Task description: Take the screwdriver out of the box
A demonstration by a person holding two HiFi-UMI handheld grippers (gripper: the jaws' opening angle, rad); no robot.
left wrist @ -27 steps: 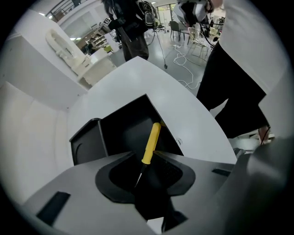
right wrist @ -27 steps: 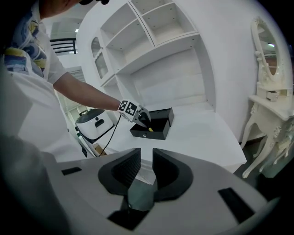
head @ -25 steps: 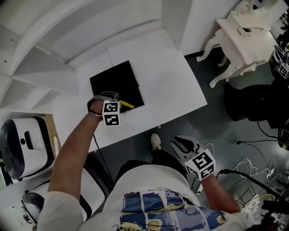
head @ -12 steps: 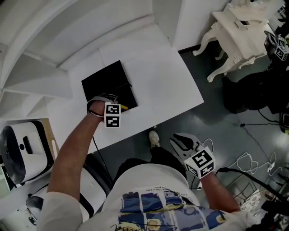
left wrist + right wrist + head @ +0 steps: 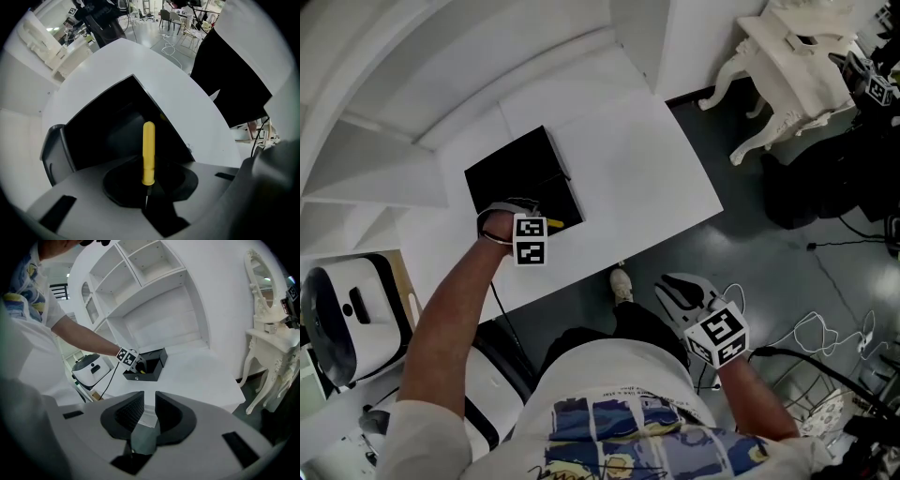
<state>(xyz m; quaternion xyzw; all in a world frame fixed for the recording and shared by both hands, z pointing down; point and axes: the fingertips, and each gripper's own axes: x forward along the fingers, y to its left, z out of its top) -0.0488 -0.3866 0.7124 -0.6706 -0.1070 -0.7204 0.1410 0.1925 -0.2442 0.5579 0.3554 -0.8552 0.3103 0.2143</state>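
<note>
Left gripper [image 5: 146, 188] is clenched on the screwdriver [image 5: 148, 151], gripped at the shaft just below the yellow handle. Screwdriver is held at the near edge of the open black box [image 5: 105, 126]. Right gripper [image 5: 144, 411] is held well apart from the box, off the table [image 5: 656, 169], jaws slightly parted, nothing between.

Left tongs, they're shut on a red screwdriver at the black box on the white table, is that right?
Not quite: the screwdriver is yellow, not red, as the left gripper view shows. The rest holds: the left tongs are shut on it at the black box on the white table.
</note>
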